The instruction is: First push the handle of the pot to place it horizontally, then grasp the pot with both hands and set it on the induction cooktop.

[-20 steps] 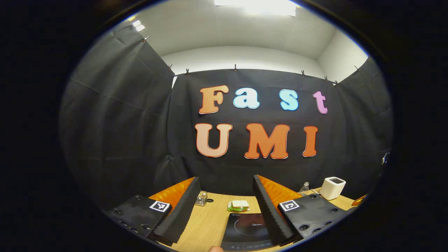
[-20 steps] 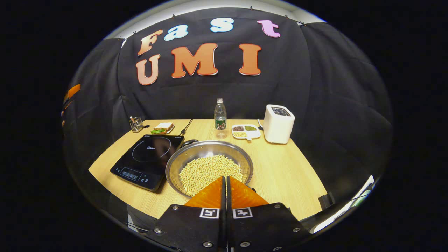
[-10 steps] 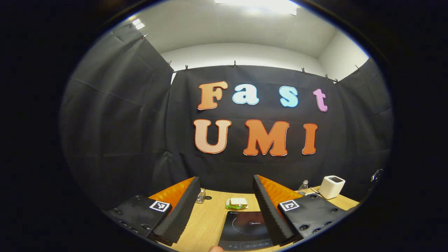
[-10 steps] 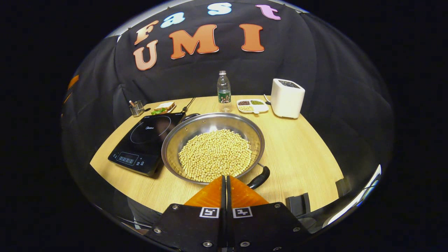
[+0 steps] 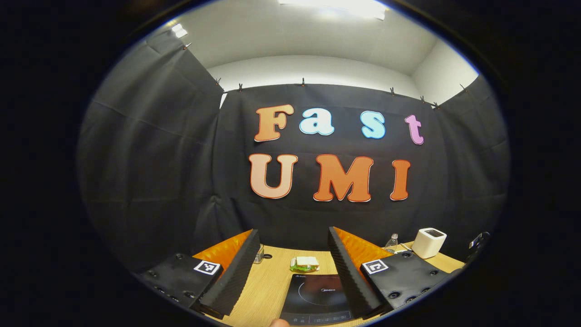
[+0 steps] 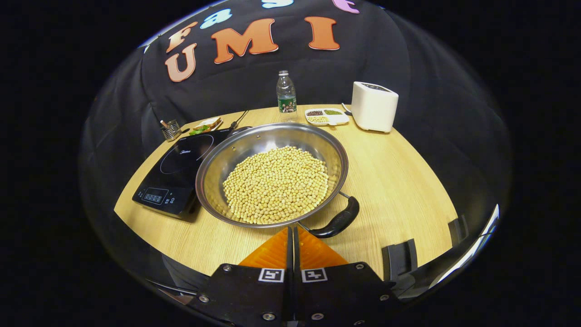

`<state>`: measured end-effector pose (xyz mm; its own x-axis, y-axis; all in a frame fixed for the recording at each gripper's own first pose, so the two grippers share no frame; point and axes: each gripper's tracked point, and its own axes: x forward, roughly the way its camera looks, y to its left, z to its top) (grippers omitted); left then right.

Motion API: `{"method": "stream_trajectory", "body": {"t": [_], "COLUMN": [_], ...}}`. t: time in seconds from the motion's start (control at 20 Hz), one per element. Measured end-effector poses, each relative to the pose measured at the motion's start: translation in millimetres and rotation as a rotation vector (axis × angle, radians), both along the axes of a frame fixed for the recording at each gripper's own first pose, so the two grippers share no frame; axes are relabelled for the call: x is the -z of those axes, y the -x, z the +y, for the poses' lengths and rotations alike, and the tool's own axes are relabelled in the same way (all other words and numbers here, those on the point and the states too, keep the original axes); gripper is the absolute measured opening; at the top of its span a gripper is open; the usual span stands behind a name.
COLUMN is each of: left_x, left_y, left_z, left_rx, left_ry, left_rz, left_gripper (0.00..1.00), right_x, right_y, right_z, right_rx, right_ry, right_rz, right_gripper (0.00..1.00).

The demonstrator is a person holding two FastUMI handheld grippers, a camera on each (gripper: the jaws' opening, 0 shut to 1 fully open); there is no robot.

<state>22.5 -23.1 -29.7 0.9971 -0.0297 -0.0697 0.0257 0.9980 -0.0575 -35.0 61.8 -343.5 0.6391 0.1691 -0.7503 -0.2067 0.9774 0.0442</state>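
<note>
Right gripper (image 6: 292,234): the fingers are pressed together with no gap between them and nothing held, a closed tip suited to pushing. Just ahead of the fingertips and slightly to their right lies the near black handle (image 6: 338,221) of the steel pot (image 6: 272,172), angled off toward the right instead of lying square across the view. The pot, filled with soybeans (image 6: 277,184), stands on the table (image 6: 399,181) directly beyond the fingers. Its left rim lies just beside, possibly over, the edge of the induction cooktop (image 6: 174,175), which sits ahead and to the left. A second handle (image 6: 239,130) is seen at the far rim. Farther out, along the back of the table, stand a water bottle (image 6: 286,95), a divided dish (image 6: 327,116) and a white toaster (image 6: 374,106).

Left gripper (image 5: 290,268): the fingers are spread wide and hold nothing. Between them the cooktop (image 5: 317,297) is framed, with a sandwich (image 5: 305,263) beyond it; the gripper is held well above the table, clear of the work.

Step in hand, as judged: the handle push has yet to make contact. The closed right fingertips are best laid against the side of the near handle and swept sideways, so that the pot turns on its base until its two handles lie level across the view. The push should be kept low and slow; a heavy, full pot may slide toward the cooktop or shed beans if struck abruptly.
</note>
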Motion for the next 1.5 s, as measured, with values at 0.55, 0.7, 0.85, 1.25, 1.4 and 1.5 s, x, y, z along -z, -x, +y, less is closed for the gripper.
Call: {"method": "stream_trajectory", "body": {"t": [0.55,0.7,0.85,1.25,1.4,1.5], "left_x": [1.3,1.6,2.0,0.5,1.3,1.5], "left_y": [-0.9,-1.0,-2.4,-6.1,-7.3,-7.9], "left_z": [4.9,7.3,7.0,1.0,-2.1,-2.0], "left_rx": [-0.018,-0.025,-0.027,-0.017,-0.009,-0.01], "left_ry": [-0.008,-0.007,-0.006,-0.009,-0.009,-0.012], "left_rz": [-0.002,-0.001,-0.001,-0.005,-0.006,-0.005], "left_gripper": [0.98,0.98,0.98,0.98,0.98,0.98], "right_x": [4.4,4.6,3.7,6.1,7.3,8.0], "right_y": [-19.6,-22.3,-26.2,-36.8,-41.8,-44.9], "right_z": [-13.0,-15.5,-18.8,-29.9,-33.0,-34.5], "right_rx": [0.068,0.076,0.089,0.116,0.122,0.126], "right_ry": [0.004,0.006,0.003,-0.001,-0.005,-0.008], "right_rz": [-0.018,-0.019,-0.017,-0.022,-0.019,-0.017], "right_gripper": [0.0,0.0,0.0,0.0,0.0,0.0]}}
